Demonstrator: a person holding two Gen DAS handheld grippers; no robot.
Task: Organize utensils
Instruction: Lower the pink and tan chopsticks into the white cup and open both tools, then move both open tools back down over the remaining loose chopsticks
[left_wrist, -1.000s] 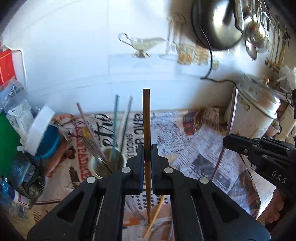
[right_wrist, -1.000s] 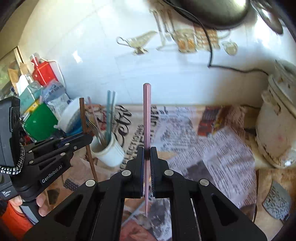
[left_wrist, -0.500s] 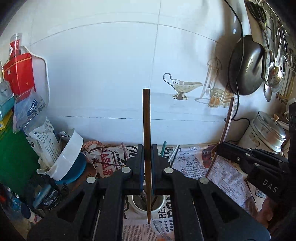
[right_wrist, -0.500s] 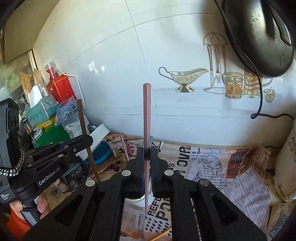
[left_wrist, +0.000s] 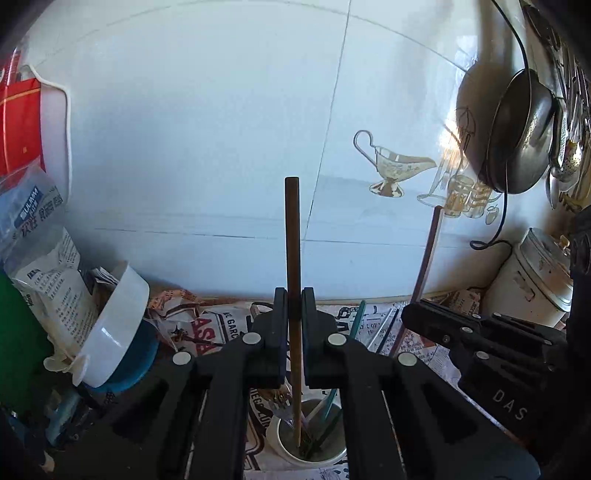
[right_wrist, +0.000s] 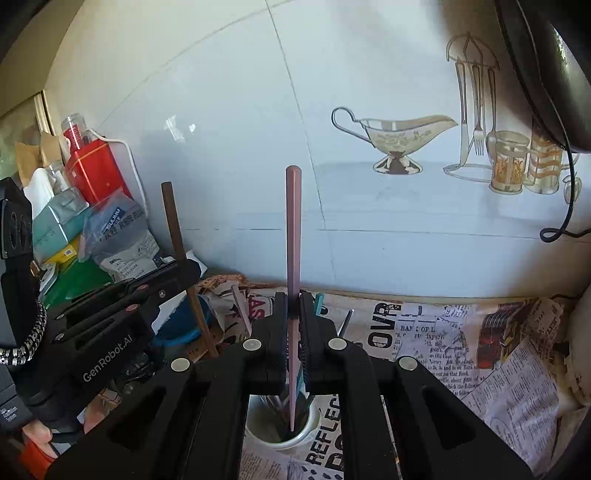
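Holding each chopstick upright lets you aim its tip into the white cup (left_wrist: 310, 456): your left gripper (left_wrist: 293, 310) is closed on the brown chopstick (left_wrist: 292, 236), your right gripper (right_wrist: 293, 314) on the pink chopstick (right_wrist: 293, 229), both directly above the cup, tips inside the rim.

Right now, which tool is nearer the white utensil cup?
Too close to call. The left tool holds its brown chopstick tip-down inside the white cup; the right tool holds its pink chopstick likewise. Both hang directly above the cup.
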